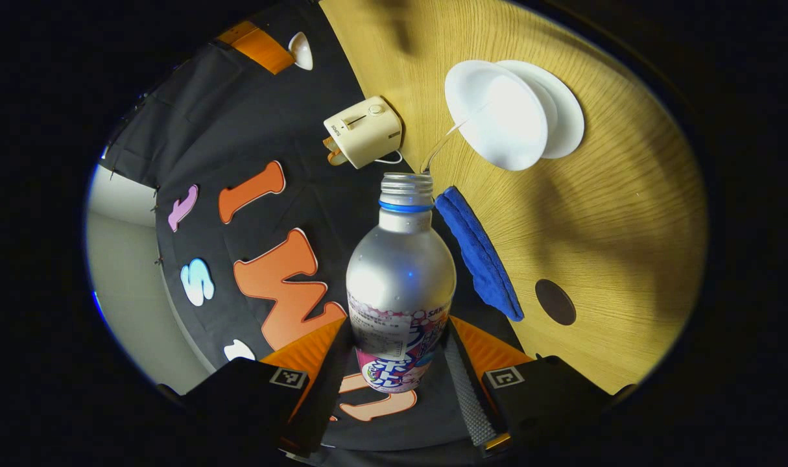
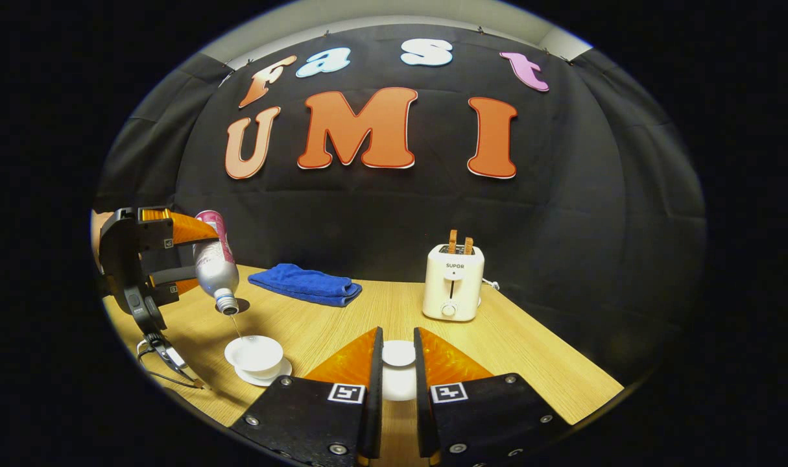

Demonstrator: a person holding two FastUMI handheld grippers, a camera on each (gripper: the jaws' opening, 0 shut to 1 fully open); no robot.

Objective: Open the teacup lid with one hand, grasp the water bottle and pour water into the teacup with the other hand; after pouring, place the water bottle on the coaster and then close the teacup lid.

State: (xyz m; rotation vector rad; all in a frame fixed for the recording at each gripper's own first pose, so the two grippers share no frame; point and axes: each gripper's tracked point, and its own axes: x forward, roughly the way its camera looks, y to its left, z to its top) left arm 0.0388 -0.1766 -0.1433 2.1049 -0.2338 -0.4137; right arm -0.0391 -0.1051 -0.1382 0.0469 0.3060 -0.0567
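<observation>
A: What is nearest in the left gripper view?
B: The left gripper (image 1: pixel 399 363), with both fingers pressed on one water bottle (image 1: pixel 400 285). The bottle is tipped, and a thin stream runs from its mouth into one white teacup (image 1: pixel 497 117) on its saucer (image 1: pixel 562 110).
A: And the right gripper (image 2: pixel 397 370)?
B: Its jaws are nearly closed on one white teacup lid (image 2: pixel 398 353), held above the wooden table (image 2: pixel 530 350).
A: What else do you count on the table?
B: One dark round coaster (image 1: pixel 555 302), one blue towel (image 2: pixel 306 284) farther back, and one white toaster (image 2: pixel 453 282) with two slices standing in it.
</observation>
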